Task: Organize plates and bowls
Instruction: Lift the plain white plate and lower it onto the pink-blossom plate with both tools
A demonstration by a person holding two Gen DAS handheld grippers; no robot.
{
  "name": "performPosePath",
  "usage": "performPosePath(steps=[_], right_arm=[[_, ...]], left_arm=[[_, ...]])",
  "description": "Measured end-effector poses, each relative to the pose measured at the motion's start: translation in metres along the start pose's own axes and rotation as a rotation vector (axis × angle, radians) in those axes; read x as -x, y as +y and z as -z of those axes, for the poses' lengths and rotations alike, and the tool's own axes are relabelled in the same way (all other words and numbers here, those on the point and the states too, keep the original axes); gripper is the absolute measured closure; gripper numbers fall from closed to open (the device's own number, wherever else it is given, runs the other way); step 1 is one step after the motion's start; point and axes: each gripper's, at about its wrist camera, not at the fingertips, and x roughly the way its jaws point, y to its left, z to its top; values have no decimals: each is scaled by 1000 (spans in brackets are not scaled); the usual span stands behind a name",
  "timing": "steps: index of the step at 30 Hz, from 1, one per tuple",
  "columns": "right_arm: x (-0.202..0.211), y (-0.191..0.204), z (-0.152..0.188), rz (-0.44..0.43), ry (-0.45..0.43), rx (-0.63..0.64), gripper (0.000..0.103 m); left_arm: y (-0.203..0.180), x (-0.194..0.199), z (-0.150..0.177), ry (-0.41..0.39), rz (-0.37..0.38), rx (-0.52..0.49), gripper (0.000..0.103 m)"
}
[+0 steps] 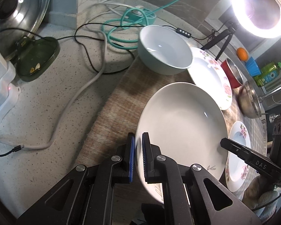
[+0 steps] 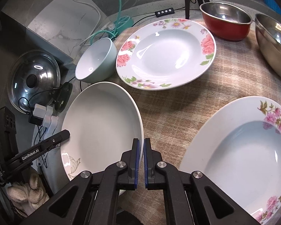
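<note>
Both grippers' blue-padded fingers [image 1: 133, 155] pinch the glossy round white plate [image 1: 181, 123].

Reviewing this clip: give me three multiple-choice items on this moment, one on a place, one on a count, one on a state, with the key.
1. Where is the mint bowl?
A. inside the red bowl
B. left of the far floral plate
C. on the pot lid

2. How many floral-rimmed plates are there?
A. one
B. two
C. four

3. How is the plain white plate held?
A. by both grippers at its rim
B. by the right gripper only
C. by neither

Key: 1 B, it sits beside the far floral plate. 2 B, that one plus the near floral plate. 3 A, left gripper and right gripper each pinch its edge.
</note>
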Motion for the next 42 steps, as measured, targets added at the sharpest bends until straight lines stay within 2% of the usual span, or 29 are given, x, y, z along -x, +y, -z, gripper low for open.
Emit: performPosePath(steps=[7, 25, 42], right_arm=[[26, -20, 6, 4, -36, -41, 99], [87, -97, 36, 82, -124, -193, 99], [117, -160, 69, 166, -147, -307, 99]], left_arm=[[-28, -1, 0, 6, 26, -55, 97], [-119, -20, 8, 52, 111, -236, 97], [-185, -47, 28, 114, 160, -355, 97]])
